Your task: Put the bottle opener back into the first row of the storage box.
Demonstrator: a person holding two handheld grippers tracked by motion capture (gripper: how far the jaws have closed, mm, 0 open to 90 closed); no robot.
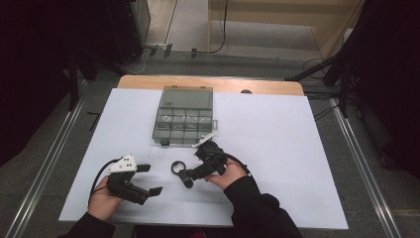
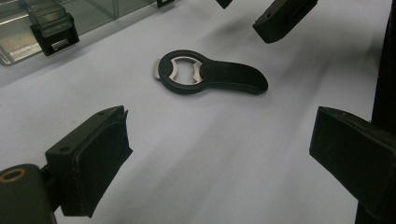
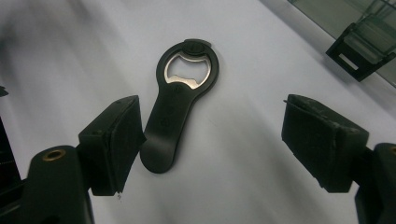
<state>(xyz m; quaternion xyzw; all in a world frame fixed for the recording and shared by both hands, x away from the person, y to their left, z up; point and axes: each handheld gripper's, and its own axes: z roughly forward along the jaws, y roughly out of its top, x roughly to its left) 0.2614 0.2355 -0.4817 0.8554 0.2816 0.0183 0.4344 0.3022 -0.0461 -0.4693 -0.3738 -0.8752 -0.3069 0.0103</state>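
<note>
right gripper (image 3: 210, 140): my jaws wide, nothing between the pads | bottle opener (image 3: 175, 107): flat mid-counter, handle beside one pad | risk: off-centre closing skids it away

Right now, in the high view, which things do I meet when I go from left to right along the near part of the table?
Left hand-held gripper → bottle opener → right hand-held gripper, its jaws open beside the opener's handle → bare white table.
</note>
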